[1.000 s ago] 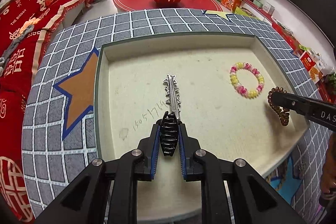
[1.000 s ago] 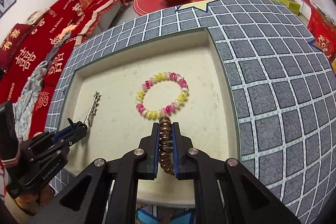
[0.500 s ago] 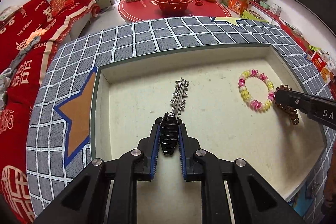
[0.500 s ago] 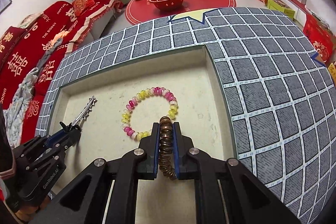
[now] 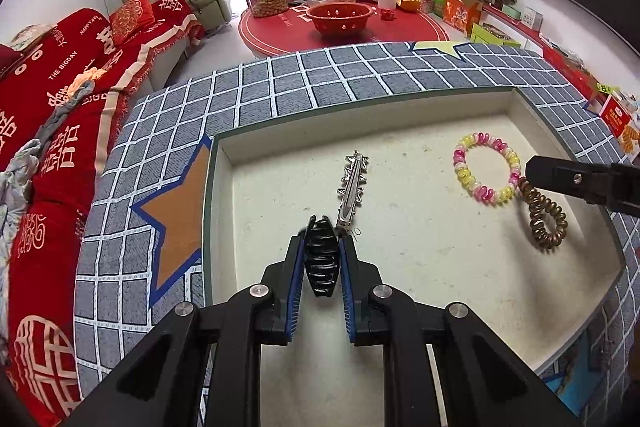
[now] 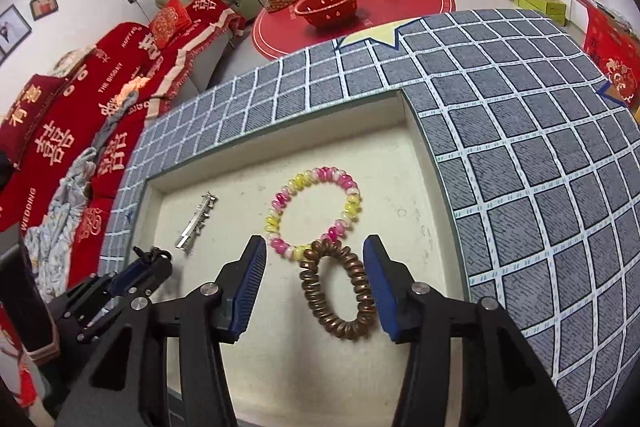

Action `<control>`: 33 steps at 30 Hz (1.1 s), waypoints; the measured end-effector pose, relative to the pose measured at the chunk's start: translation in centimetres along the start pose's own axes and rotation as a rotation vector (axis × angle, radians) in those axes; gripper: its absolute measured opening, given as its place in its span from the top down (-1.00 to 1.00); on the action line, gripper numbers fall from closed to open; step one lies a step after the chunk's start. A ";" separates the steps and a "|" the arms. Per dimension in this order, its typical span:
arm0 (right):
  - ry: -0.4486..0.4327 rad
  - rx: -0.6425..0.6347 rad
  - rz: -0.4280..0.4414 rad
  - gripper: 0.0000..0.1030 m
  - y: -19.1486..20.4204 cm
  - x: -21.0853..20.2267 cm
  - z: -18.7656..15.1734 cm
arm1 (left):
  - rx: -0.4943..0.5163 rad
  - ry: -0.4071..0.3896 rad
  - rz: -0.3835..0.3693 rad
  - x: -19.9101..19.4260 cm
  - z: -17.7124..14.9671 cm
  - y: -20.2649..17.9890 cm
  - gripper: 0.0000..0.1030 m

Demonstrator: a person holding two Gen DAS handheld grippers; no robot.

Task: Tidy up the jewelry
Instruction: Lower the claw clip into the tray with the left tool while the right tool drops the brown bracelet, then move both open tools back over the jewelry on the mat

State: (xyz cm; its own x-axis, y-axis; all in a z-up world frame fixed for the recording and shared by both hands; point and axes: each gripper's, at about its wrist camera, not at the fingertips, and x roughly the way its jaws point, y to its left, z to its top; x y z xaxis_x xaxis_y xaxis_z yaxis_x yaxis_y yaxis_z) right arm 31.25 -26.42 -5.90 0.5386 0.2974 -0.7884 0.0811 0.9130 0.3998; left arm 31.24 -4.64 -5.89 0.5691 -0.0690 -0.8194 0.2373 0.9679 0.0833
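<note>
Bronze coil tie (image 6: 340, 291) lies in the tray (image 6: 416, 131) between your right gripper's (image 6: 316, 283) wide fingers, touching the bead bracelet (image 6: 312, 211) at 12 o'clock. Your left gripper (image 5: 322, 259) pinches the black claw clip (image 5: 321, 259); place it beside the silver clip (image 5: 352, 191).

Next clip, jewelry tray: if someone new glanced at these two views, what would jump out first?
Probably the pink and yellow bead bracelet on the pale tray, with the bronze coil bracelet touching its near edge, lying between the wide-open fingers of the right gripper. Next, the left gripper shut on a black claw clip, just short of the silver star hair clip near the tray's middle.
</note>
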 end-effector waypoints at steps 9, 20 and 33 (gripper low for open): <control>-0.056 0.023 0.046 -0.60 0.3 -3.5 -1.0 | -0.048 -0.090 0.015 -3.3 -0.4 0.6 -1.00; -0.108 -0.014 0.038 -1.00 1.1 -8.1 -4.7 | -0.042 -0.094 -0.091 -7.7 -4.5 0.5 -1.00; -0.074 0.025 0.041 -1.00 0.0 -12.9 -11.3 | 0.021 -0.073 -0.185 -11.4 -12.4 0.4 -1.00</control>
State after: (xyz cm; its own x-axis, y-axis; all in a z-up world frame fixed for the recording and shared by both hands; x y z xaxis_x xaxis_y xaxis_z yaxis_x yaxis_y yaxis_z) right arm 14.82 -27.08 -1.02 0.6024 0.3117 -0.7348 0.0785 0.8930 0.4431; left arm 15.10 -0.47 -3.56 0.5697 -0.2637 -0.7784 0.3589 0.9319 -0.0530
